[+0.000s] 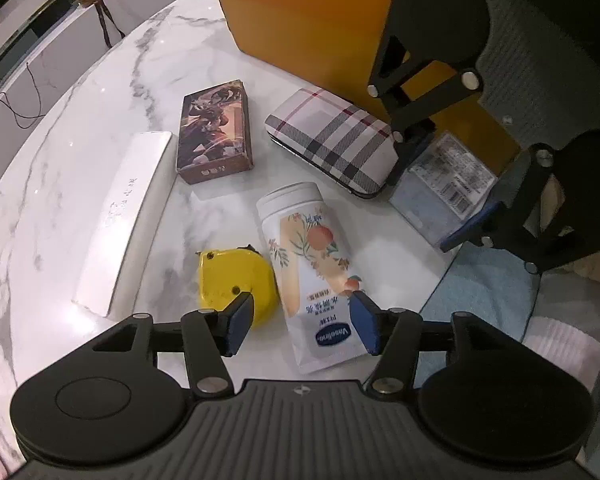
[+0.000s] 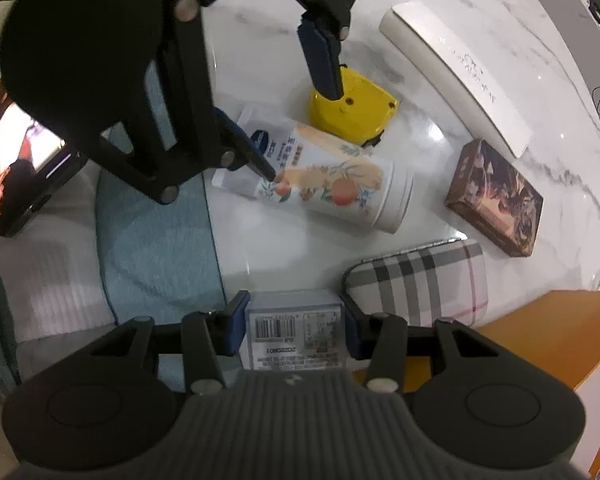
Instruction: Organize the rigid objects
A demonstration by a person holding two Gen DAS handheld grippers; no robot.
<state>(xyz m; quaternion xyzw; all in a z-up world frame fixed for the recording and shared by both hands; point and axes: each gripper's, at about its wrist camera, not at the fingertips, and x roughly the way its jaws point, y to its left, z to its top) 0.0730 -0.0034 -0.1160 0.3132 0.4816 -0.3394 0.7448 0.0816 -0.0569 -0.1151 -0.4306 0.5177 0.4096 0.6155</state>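
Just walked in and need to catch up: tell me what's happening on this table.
A person is sorting items on a white marble table with two handheld claws. The right claw is clamped on a small clear plastic box with a barcode label beside the plaid glasses case. The left claw hangs open over the lying white Vaseline tube with peach print, next to the yellow tape measure. An orange bin waits behind.

Three boxes (image 1: 215, 132), one tube (image 1: 312, 272), one tape measure (image 1: 236, 280).
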